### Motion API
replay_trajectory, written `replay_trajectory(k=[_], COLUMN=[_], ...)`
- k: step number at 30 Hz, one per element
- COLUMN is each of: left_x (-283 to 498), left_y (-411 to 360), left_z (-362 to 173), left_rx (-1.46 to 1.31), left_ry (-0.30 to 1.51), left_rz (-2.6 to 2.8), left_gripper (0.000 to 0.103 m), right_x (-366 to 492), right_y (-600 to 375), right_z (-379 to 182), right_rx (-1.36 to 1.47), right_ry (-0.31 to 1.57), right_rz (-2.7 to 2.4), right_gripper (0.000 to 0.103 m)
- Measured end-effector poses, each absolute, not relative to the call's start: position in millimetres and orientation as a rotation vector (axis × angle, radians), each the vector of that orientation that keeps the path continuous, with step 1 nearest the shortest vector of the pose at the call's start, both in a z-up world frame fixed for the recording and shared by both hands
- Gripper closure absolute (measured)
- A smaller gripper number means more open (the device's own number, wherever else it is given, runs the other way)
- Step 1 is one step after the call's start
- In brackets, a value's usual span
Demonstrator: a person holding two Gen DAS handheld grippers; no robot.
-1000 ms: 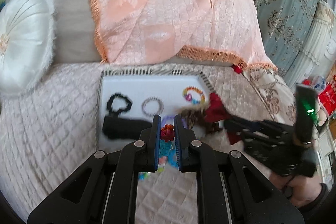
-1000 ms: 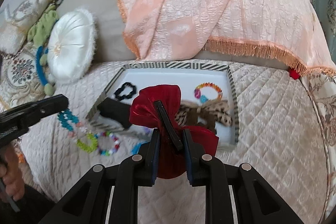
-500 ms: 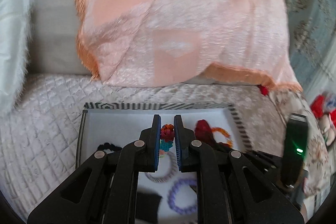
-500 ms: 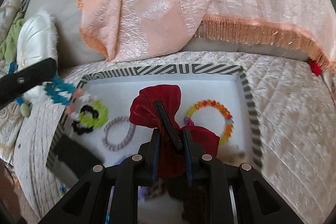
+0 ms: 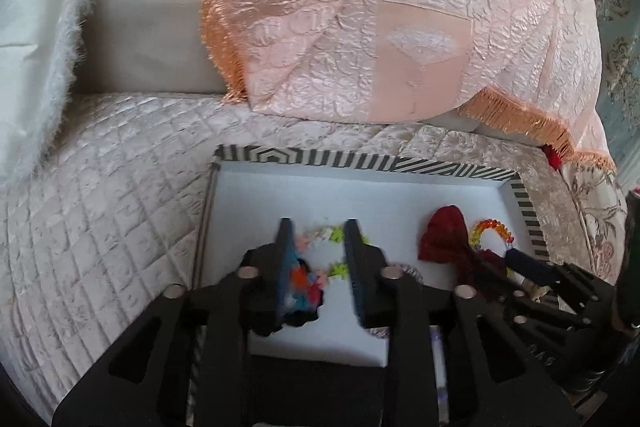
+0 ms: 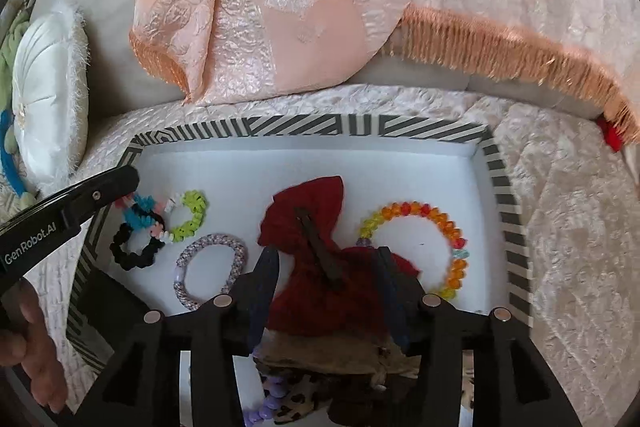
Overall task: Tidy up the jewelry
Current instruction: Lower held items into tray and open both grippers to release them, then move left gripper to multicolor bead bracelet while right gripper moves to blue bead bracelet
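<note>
The quilted bed cover (image 6: pixel 560 227) carries the striped-rim tray (image 6: pixel 496 195), its white floor largely free toward 12 o'clock in the right wrist view. The red bow clip (image 6: pixel 316 251) lies on the tray floor between the parted jaws of the right hand-held gripper (image 6: pixel 328 287), which have just been opening; no pad presses it. Its dark clip bar runs from 11 to 5 o'clock. The orange bead bracelet (image 6: pixel 416 211) lies just beside at 3 o'clock, the lilac ring (image 6: pixel 208 267) at 9 o'clock. The left hand-held gripper (image 5: pixel 318 267), jaws likewise just opened, stands over the multicoloured bead bracelet (image 6: pixel 188 215), released by judgement. Retreat appears clear upward.
</note>
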State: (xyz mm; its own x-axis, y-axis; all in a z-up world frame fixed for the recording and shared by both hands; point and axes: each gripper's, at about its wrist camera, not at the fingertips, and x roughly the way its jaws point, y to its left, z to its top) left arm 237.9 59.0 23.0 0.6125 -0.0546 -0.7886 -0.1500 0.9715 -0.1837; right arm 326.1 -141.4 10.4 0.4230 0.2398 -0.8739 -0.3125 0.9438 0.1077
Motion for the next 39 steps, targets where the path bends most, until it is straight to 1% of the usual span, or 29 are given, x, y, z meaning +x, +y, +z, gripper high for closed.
replay_trajectory(k=[1, 2, 8, 13, 18, 20, 22, 25, 28, 32, 39], left_x=[236, 233, 200, 146, 93, 73, 57, 50, 51, 63, 86], left_y=[61, 65, 75, 76, 84, 87, 88, 83, 70, 55, 55], left_z=[24, 25, 30, 40, 43, 40, 32, 16, 9, -2, -31], left_rx=[-0.245, -0.246, -0.223, -0.122, -0.125, -0.142, -0.158, -0.162, -0.151, -0.111, -0.117], left_ry=[0.912, 0.912, 0.927, 0.905, 0.907, 0.908, 0.923, 0.979, 0.995, 0.996, 1.066], left_rz=[0.056, 0.060, 0.097, 0.115, 0.113, 0.103, 0.094, 0.093, 0.074, 0.076, 0.118], left_gripper=[0.063, 0.062, 0.062, 0.062, 0.062, 0.061, 0.056, 0.056, 0.056, 0.056, 0.056], right_x=[323, 320, 287, 251, 205, 185, 168, 149, 143, 144, 151], right_y=[-144, -148, -176, -190, -196, -198, -199, -197, -192, -194, -199], right_z=[13, 16, 23, 31, 43, 48, 49, 38, 21, 4, 12], right_rx=[-0.080, -0.081, -0.067, -0.072, -0.103, -0.102, -0.099, -0.124, -0.206, -0.215, -0.106], right_ry=[1.075, 1.069, 1.048, 1.039, 1.016, 1.004, 1.001, 1.038, 1.083, 1.138, 1.097], right_rz=[0.339, 0.337, 0.306, 0.289, 0.309, 0.326, 0.354, 0.384, 0.382, 0.386, 0.439], right_gripper=[0.056, 0.056, 0.056, 0.056, 0.056, 0.056, 0.056, 0.053, 0.053, 0.053, 0.053])
